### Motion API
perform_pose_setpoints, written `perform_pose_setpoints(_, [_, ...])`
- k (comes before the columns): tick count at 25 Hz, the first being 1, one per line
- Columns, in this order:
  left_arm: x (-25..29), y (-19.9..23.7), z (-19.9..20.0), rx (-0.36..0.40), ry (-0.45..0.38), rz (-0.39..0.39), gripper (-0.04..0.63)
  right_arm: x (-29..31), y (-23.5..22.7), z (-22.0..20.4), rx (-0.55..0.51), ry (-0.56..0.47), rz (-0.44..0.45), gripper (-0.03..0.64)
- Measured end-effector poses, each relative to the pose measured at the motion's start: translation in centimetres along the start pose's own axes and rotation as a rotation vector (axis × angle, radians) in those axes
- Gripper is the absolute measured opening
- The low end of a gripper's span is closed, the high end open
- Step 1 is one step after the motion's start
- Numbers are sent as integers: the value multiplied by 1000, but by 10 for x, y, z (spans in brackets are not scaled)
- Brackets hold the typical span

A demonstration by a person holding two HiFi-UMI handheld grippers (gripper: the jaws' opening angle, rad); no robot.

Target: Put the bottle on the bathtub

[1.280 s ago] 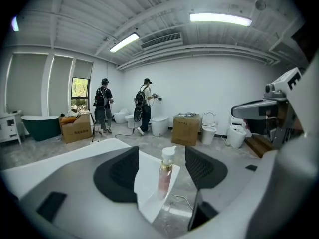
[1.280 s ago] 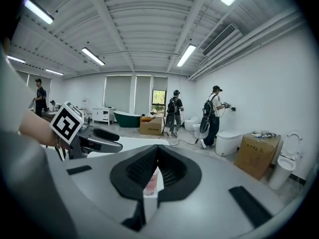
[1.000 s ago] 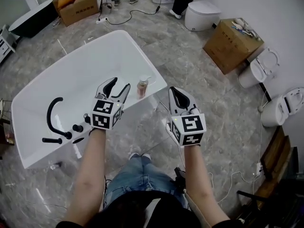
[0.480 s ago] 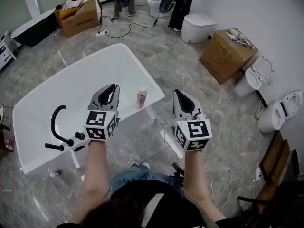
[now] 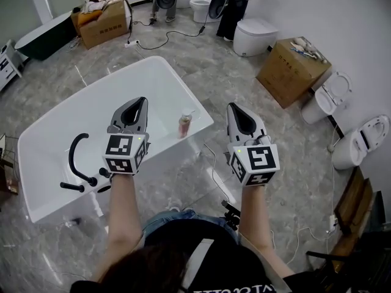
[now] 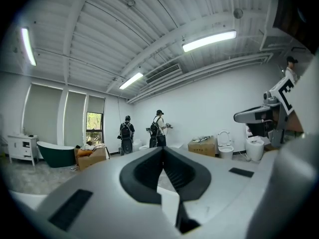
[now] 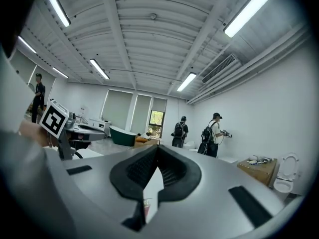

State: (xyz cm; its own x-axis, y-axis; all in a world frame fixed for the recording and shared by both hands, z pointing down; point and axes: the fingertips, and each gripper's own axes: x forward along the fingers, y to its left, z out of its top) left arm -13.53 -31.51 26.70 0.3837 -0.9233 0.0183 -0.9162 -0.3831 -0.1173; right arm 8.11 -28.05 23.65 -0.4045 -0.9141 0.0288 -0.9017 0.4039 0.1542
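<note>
head view / bottle: the bottle (image 5: pixel 185 123) stands upright on the corner rim of the bathtub (image 5: pixel 85 112). I judge the placing done.
head view / left gripper: the left gripper (image 5: pixel 137 105) is over the tub. Its jaws are together and point away from me, with the bottle off to their right and well apart.
head view / right gripper: the right gripper (image 5: pixel 241 116) is over the floor outside the tub, with the bottle to the left of its jaws, not touching.
head view / why: I read both as held clear so the bottle isn't knocked.
left gripper view / jaws: the left gripper (image 6: pixel 163 151) has its pads meeting with nothing between. No bottle shows.
right gripper view / jaws: the right gripper (image 7: pixel 158 147) is closed at the tips and empty.
right gripper view / bottle: a pinkish sliver, likely the bottle (image 7: pixel 145 204), shows low in the gap beneath the jaws, far beyond them.
</note>
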Motion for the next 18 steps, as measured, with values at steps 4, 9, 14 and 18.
perform_pose_setpoints(4, [-3,3,13,-3,-24,-2,11,1,5,11,-11,-20,8,15])
perform_pose_setpoints(9, [-11,7,25,17,-54,1,11,-1,11,15,-53,-13,2,15])
perform_pose_setpoints(14, [-15,8,32,40,-70,-8,11,-3,9,16,-45,-16,-21,15])
perform_pose_setpoints(18, [-12,7,37,69,-82,2,11,-4,8,16,-53,-11,-30,15])
